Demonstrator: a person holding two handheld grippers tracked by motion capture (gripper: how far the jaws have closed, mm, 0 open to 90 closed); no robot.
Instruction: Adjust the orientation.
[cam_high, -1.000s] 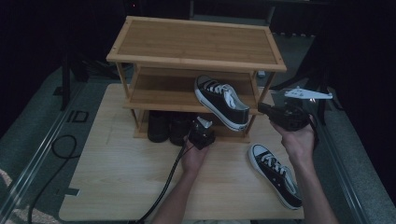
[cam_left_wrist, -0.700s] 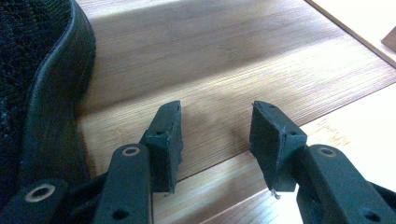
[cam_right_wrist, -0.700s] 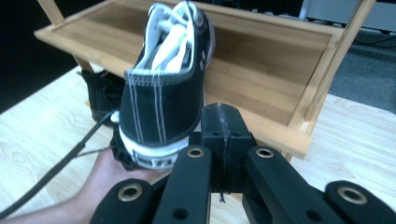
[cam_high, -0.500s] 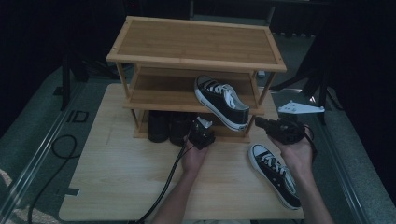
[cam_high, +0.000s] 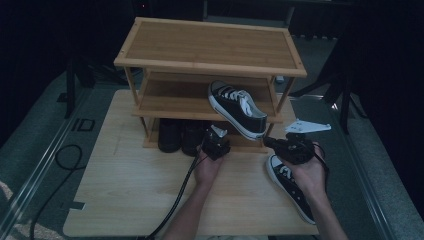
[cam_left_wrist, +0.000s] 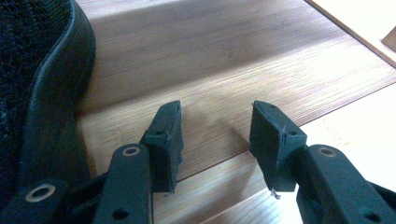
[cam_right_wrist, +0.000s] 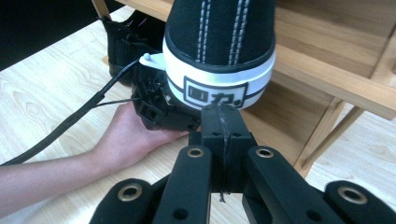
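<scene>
Your bench is carrying a three-tier wooden shoe rack; a black sneaker is overhanging its middle shelf, dark shoes are sitting beneath, and another sneaker is lying on the bench.

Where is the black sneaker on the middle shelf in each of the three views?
High view: sneaker at centre, heel past the shelf edge.
Left gripper view: I cannot find it.
Right gripper view: its heel at top centre.
Shared landmark: bamboo shoe rack.

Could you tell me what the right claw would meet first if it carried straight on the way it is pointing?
Most likely the white heel of the sneaker overhanging the middle shelf; the shut right claw points straight at it.
</scene>
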